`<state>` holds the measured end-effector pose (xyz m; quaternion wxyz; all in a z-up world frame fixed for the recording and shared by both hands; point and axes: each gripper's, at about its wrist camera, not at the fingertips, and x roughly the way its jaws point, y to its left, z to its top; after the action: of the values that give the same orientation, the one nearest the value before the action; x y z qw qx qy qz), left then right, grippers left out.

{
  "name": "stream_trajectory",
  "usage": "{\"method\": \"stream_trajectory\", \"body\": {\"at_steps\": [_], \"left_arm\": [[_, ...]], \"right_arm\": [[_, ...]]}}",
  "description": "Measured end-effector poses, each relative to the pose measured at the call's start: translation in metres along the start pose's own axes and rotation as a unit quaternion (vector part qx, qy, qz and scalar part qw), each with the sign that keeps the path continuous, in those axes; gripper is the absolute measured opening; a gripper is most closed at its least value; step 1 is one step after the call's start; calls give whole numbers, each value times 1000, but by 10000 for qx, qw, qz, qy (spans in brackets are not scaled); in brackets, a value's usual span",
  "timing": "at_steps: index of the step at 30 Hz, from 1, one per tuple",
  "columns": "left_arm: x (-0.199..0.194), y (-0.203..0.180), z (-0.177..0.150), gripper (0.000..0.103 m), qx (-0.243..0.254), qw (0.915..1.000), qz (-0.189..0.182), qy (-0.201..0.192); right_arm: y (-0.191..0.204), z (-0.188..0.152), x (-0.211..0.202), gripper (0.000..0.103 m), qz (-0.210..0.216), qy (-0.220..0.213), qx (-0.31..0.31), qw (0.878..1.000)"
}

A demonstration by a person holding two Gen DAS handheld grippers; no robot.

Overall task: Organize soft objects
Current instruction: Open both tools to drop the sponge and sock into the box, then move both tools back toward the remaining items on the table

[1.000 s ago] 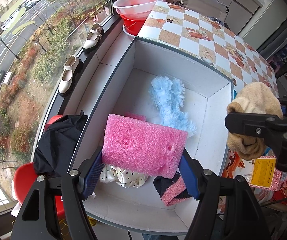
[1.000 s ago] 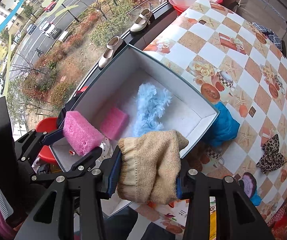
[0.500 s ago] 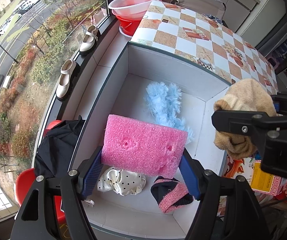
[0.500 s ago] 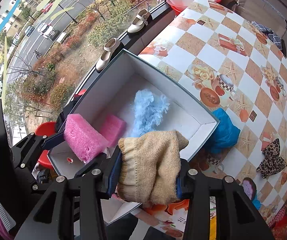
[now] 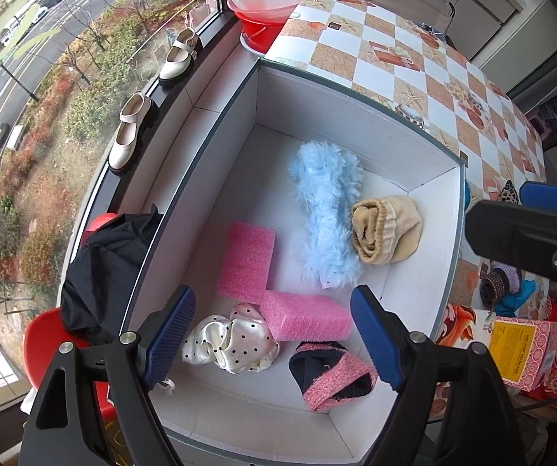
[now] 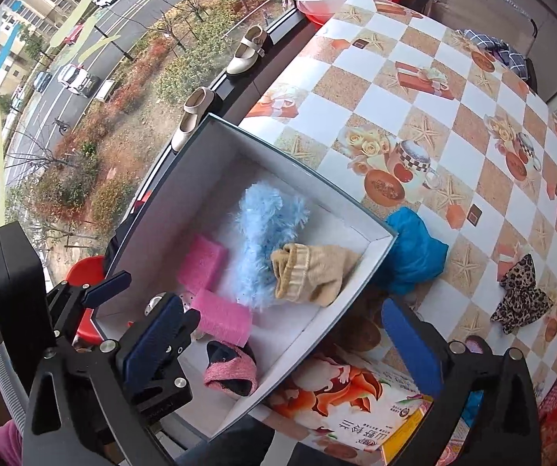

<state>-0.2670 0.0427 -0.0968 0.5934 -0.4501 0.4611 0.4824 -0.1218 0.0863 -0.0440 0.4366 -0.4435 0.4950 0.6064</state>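
While both claws are opening, left claw (image 5: 272, 336) and right claw (image 6: 282, 343) hang spread and empty above the box (image 5: 414, 163).

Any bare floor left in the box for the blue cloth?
Yes: the far end of the white box, beyond the fluffy blue duster, is bare, as is the near strip below the polka-dot scrunchie. The middle is crowded: pink sponges, beige knit, and pink-and-black sock.
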Motion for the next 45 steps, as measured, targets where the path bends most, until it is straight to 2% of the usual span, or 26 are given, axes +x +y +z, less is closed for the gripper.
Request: {"method": "stream_trajectory", "body": {"at_steps": [20,27,35,45], "left_arm": [[-14,-15,-2,85,172,9998,-134,5],[-27,-37,0,85,541,9983,-211,-31],[-44,-90,8,85,1248,9911,-452,-93],[-34,-171,17,85,2019,9782,-477,20]], "right_arm": [[-3,-13,-24,103,65,-172,138,9997],[-19,-28,-45,103,84,-272,367,9989],[-85,-63,-82,103,285,-388,1233,9912],[-194,-118,-102,103,19,-388,2339,9715]]}}
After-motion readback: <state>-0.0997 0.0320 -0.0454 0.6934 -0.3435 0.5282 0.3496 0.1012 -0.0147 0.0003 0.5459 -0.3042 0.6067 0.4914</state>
